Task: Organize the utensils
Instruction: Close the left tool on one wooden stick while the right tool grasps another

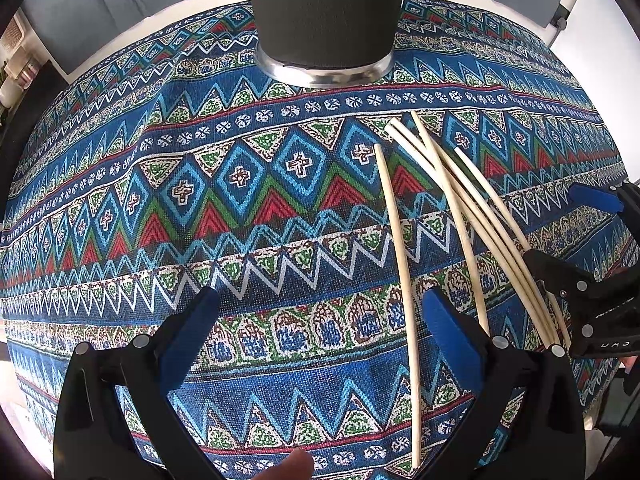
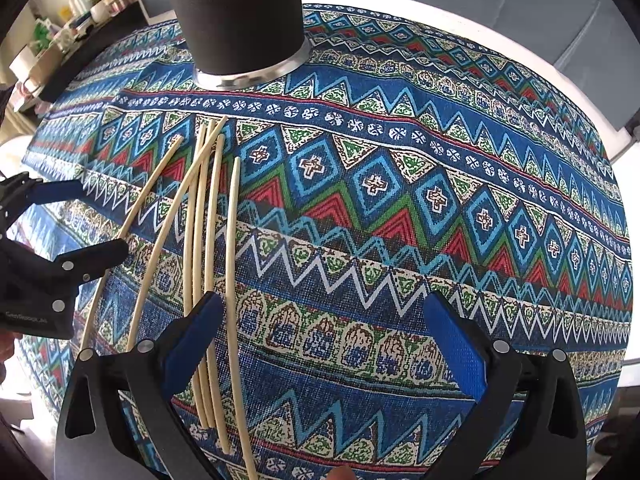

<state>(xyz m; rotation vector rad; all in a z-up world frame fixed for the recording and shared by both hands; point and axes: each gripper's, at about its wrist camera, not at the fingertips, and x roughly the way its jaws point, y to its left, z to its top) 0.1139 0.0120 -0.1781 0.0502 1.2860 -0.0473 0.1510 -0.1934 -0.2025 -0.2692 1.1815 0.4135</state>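
Observation:
Several pale wooden chopsticks (image 1: 460,216) lie loose on the patterned tablecloth (image 1: 240,200), fanned out. They also show in the right wrist view (image 2: 208,232). A tall black cup with a steel base (image 1: 326,16) stands at the far side, also in the right wrist view (image 2: 236,16). My left gripper (image 1: 320,328) is open and empty, left of most chopsticks; one stick runs between its fingers. My right gripper (image 2: 324,332) is open and empty, with chopsticks by its left finger (image 2: 196,336). Each gripper shows at the edge of the other's view, the right one (image 1: 576,240) and the left one (image 2: 80,220).
The tablecloth (image 2: 400,220) covers a white table whose rim (image 2: 500,28) shows at the back. Grey seats stand behind it. A shelf with bottles and jars (image 2: 76,4) is at the far left in the right wrist view.

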